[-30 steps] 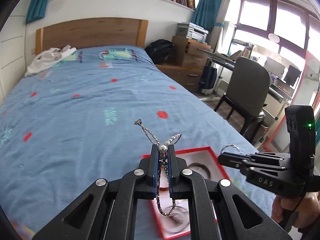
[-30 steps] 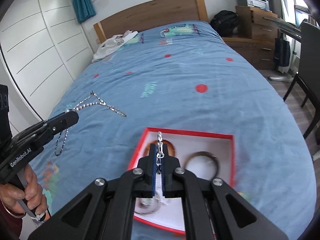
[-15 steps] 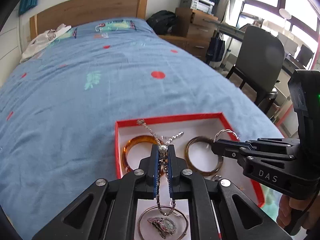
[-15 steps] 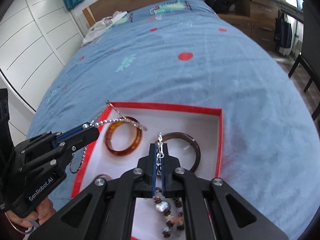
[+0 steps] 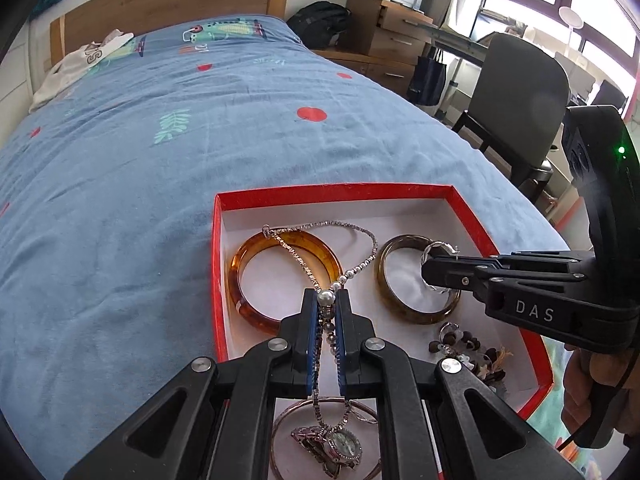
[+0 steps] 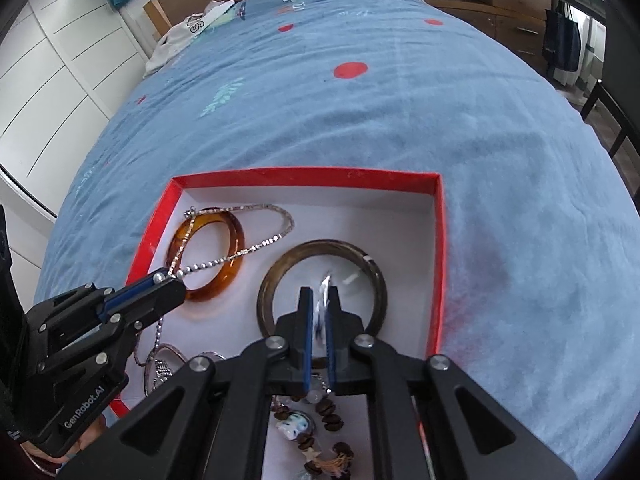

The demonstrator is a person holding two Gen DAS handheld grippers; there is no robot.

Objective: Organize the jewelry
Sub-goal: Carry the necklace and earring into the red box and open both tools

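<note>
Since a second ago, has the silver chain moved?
Yes. The silver chain came down from above the blue bedspread into the red box.

Red box (image 6: 438,240) on blue bedspread (image 6: 400,120), right gripper (image 6: 319,300) opening over brown bangle (image 6: 280,272)

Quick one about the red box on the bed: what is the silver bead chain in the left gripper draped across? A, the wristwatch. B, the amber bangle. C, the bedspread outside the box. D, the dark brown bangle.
B: the silver bead chain held by the left gripper loops over the amber bangle inside the red box.
</note>
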